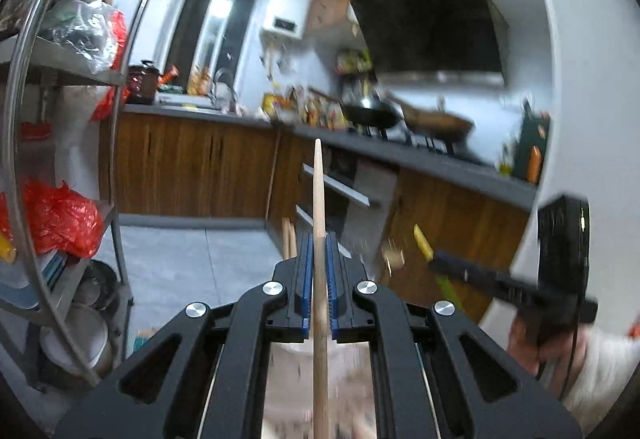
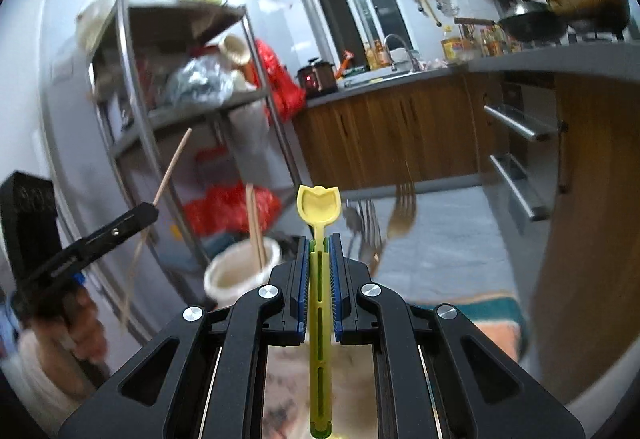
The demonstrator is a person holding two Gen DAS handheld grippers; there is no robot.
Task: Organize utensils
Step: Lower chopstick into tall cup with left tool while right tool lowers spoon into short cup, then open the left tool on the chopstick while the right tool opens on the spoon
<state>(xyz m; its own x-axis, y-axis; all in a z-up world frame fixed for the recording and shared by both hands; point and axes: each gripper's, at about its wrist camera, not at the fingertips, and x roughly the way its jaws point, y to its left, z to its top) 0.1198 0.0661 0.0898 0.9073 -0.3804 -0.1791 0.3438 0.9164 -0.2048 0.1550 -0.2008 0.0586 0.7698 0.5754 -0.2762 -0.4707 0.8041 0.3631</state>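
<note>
Left gripper (image 1: 319, 239): we have its blue pads clamped on one wooden chopstick (image 1: 319, 199), which runs straight out between the fingers, tip up and forward, raised off any surface.
Right gripper (image 2: 320, 243): we have it pinched on one yellow spoon (image 2: 319, 203) by the slotted handle, bowl pointing forward, also lifted.
Handling, chopstick: we judge it light, stiff and smooth, and round enough to roll or swing between the pads; a hold nearer its middle should steady it.
Handling, spoon: we judge it light, rigid plastic; the flat handle suits the pads, so we would keep hold there.
Cup (image 2: 241, 267): one white holder just left of the right gripper, with two chopsticks (image 2: 255, 227) standing in it.
Forks (image 2: 384, 219): two or three metal ones standing just right of the spoon; blur stops us counting surely.
Beyond: a metal rack (image 2: 168, 107) at left, and a counter (image 2: 540, 59) with two woks.
</note>
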